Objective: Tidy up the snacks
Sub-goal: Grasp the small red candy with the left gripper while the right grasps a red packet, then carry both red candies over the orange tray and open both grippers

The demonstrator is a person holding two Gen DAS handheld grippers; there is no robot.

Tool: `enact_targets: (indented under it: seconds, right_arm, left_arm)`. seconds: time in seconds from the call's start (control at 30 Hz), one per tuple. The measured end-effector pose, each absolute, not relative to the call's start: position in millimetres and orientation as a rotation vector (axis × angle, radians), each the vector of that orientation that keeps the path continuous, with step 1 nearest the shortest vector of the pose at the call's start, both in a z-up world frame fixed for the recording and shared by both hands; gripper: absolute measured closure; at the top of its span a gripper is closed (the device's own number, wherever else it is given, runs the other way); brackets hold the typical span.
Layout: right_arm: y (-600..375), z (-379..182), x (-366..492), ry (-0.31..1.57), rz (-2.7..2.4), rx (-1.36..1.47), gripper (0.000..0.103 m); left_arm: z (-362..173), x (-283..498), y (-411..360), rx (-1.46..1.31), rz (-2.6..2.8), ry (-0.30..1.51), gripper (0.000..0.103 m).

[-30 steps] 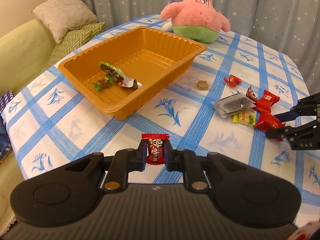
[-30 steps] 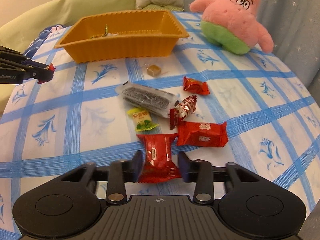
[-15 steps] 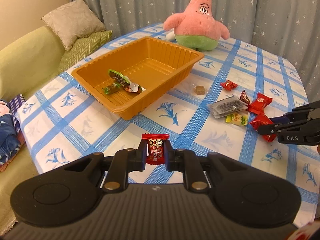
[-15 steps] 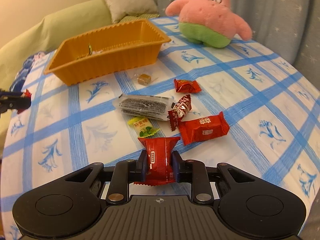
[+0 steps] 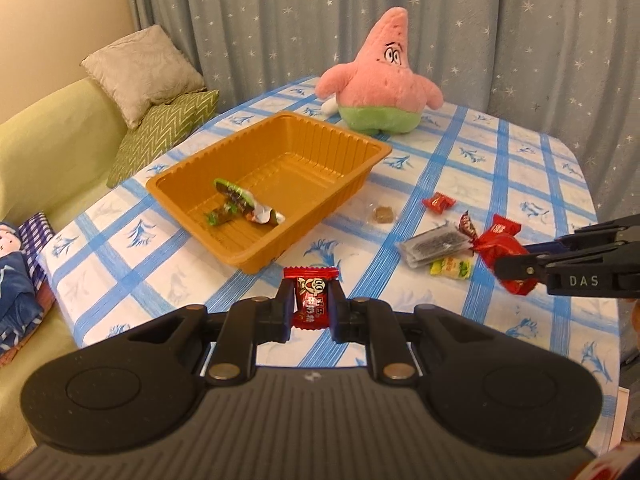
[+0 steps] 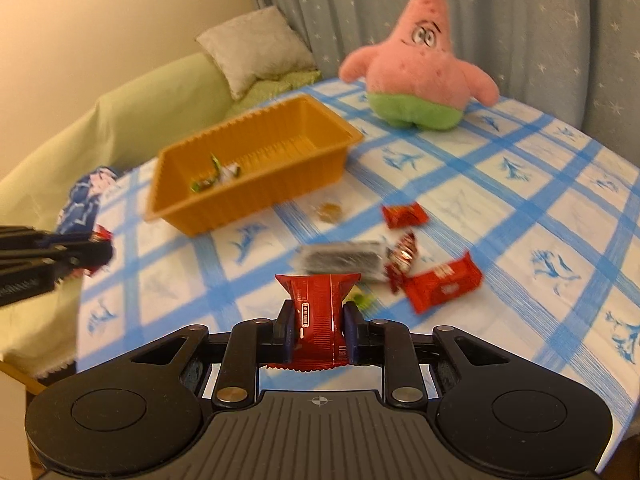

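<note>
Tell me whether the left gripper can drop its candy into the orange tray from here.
Probably yes: the left gripper, shut on the red candy, faces the orange tray with only bare tablecloth between.

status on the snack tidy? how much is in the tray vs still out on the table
Early. Done: two wrapped snacks lie in the orange tray. In hand: left gripper is shut on a small red candy; right gripper is shut on a red packet, both lifted off the table. Left on the tablecloth: a small brown candy, a small red candy, a dark packet, a yellow-green sachet, a twisted red candy and a red bar.
</note>
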State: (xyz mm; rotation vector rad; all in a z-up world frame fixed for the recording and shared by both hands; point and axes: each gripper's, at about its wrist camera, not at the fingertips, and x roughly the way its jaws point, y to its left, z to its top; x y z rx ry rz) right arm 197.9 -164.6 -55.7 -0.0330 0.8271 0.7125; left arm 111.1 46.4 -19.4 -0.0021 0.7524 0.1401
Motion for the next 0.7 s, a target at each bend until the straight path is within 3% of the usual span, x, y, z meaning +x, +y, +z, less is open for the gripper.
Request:
enact_targets:
  seconds: [0.7]
  right_arm:
    - [-63,-17,274,0.779,0.736,0.071,0.078]
  left_arm:
    - [-14,218,112,-0.05,0.049,0.728,0.088]
